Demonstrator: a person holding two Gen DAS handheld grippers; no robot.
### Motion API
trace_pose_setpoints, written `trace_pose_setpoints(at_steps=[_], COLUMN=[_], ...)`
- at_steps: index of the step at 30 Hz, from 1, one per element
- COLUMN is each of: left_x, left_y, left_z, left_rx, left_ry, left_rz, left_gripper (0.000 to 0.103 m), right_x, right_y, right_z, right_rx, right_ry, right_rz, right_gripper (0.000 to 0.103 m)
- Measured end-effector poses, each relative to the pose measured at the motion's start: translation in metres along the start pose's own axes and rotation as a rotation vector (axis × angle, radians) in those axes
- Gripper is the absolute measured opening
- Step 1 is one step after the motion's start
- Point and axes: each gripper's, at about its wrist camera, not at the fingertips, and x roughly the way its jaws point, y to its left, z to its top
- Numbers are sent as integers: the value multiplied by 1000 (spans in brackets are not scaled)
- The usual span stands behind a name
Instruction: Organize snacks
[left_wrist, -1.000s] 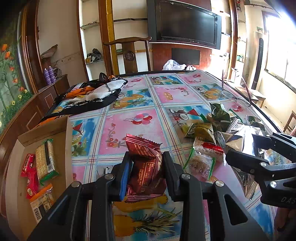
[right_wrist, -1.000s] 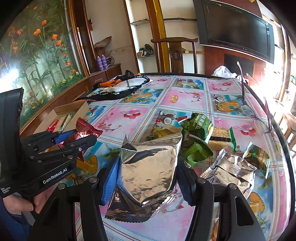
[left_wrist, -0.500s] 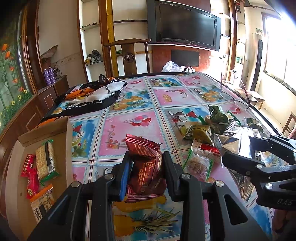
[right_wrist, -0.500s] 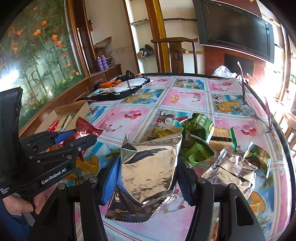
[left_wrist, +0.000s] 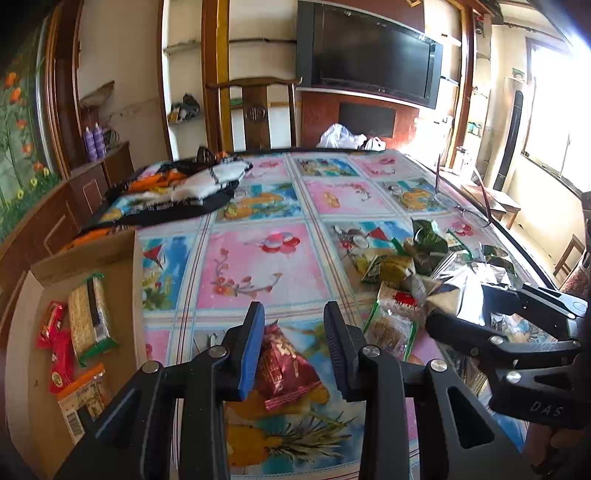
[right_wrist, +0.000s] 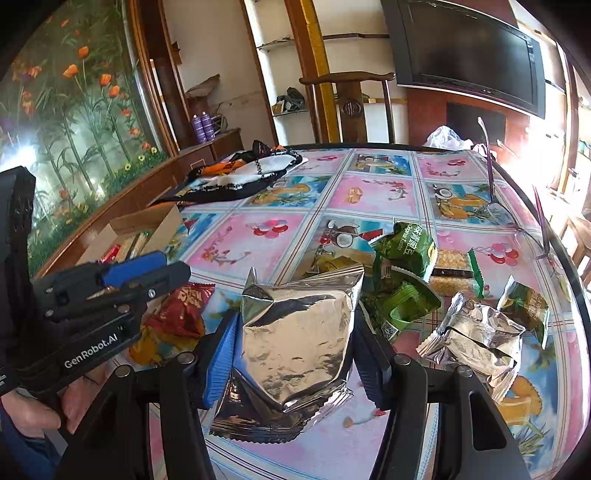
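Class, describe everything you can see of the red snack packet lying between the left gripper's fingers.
The red snack packet is a crinkled, glossy foil pouch, dark red with gold print and serrated sealed ends. It lies flat on the patterned tablecloth, between the open jaws of the left gripper, close to the blue pad; contact is unclear. It is unopened as far as shown.

Snack packets (left_wrist: 90, 317) in box (left_wrist: 33, 406)

A wooden chair (left_wrist: 256, 110) stands behind the table (left_wrist: 266, 266).
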Motion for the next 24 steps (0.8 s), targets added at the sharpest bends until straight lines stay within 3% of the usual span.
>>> trace_pose_setpoints(at_steps=[3,5,7,16,21,24], left_x=[4,12,16,30,46,46], left_y=[5,6,6,8,12,16], left_z=[-2,-4,-6,-13,-20,-20], left_rx=[-30,-29,-35,-33,-43,-67], left_ry=[33,73,92,150,226,218], left_rz=[-54,-50,-33,-6,19,20], left_gripper=[34,42,57,57,39,38], right_x=[-1,-3,-4,-12,-16,-16], right_y=[-2,-7,-10,-9,-8,-7], right_z=[1,2,3,3,3,3], right_rx=[9,27,41,44,44,45], right_ry=[-7,-13,-17,-28,-34,-33], right_rz=[-9,-9,-10,26,45,53], right_gripper=[63,63,63,63,63,63])
